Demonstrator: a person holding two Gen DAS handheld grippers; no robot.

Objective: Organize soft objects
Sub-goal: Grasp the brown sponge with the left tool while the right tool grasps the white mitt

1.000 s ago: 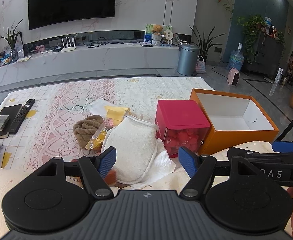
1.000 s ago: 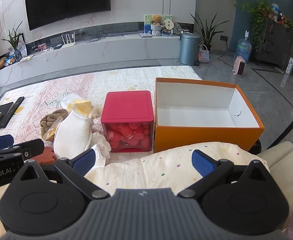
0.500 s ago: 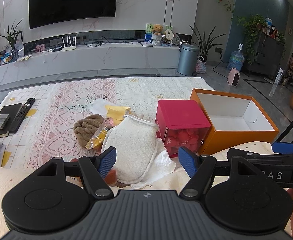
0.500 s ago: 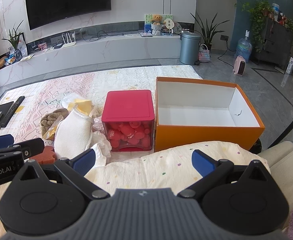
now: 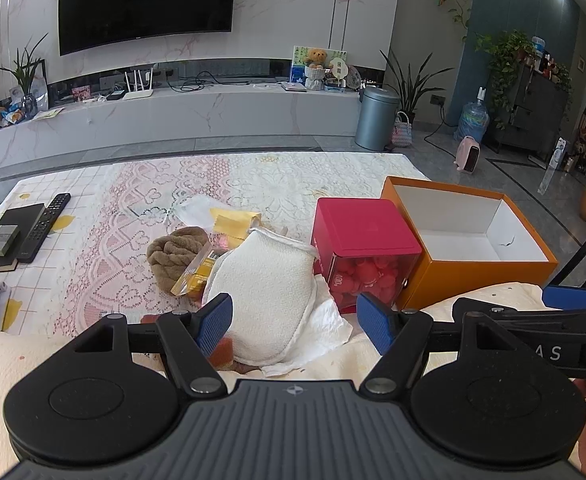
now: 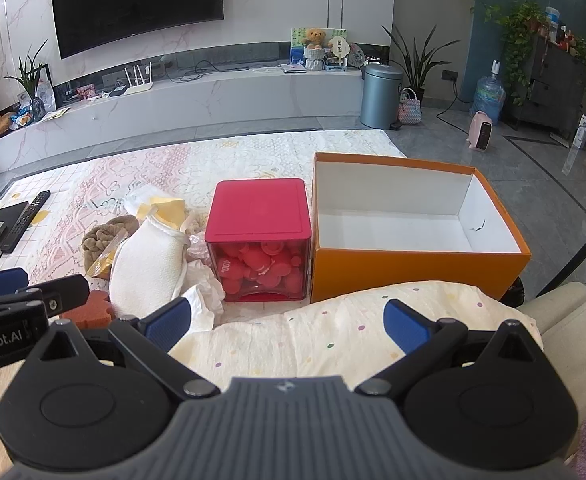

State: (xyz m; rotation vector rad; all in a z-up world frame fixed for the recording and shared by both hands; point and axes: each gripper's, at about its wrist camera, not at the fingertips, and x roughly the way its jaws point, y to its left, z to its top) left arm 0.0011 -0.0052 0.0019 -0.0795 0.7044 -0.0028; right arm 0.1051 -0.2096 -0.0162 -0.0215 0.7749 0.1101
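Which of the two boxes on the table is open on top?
The orange box, at the right end: no lid, white inside, nothing seen in it. The red-lidded box beside it is closed and holds red pieces.

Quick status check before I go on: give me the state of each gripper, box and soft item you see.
left gripper: open, nothing between the fingers
right gripper: open, holding nothing
orange box: open, no lid, empty
red-lidded box: lid on, red pieces inside
white mitt: lying flat on crumpled white paper
brown towel: bunched up beside the mitt
orange sponge: on the table, partly hidden
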